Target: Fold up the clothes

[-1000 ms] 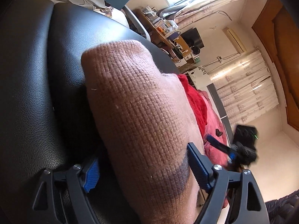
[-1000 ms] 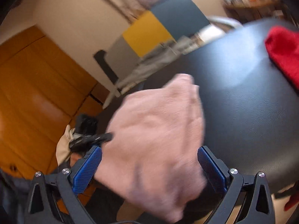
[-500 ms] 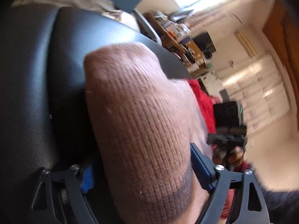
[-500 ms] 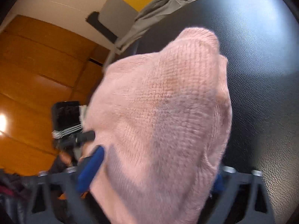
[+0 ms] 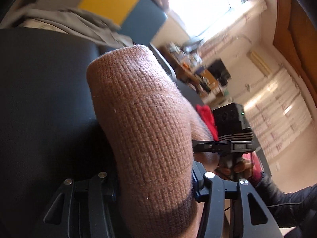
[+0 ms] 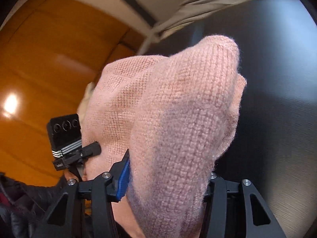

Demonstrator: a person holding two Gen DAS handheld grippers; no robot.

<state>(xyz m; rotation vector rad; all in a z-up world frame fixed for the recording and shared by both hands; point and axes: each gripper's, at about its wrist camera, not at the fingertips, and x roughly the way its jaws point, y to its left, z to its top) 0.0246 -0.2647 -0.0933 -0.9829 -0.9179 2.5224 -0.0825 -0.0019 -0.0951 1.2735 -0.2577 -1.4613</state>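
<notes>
Compared with a second earlier, both grippers are now lying closer together and tilting upward, so that the window and the wooden wall are filling more of each view. Left gripper [image 5: 154, 184] is pinching a thick fold of the pink knitted garment [image 5: 142, 123], its jaws pressing against the cloth on both sides. Right gripper [image 6: 168, 176] is clamping another bunched fold of the same garment [image 6: 178, 109], which is bulging forward over the black padded surface [image 6: 277, 79]. Each view is showing the other gripper beside the knit, held by a hand [image 5: 235, 165] in a dark sleeve. Red cloth [image 5: 206, 115] is lying beyond the garment, and grey fabric [image 5: 83, 25] is draping along the far edge.
</notes>
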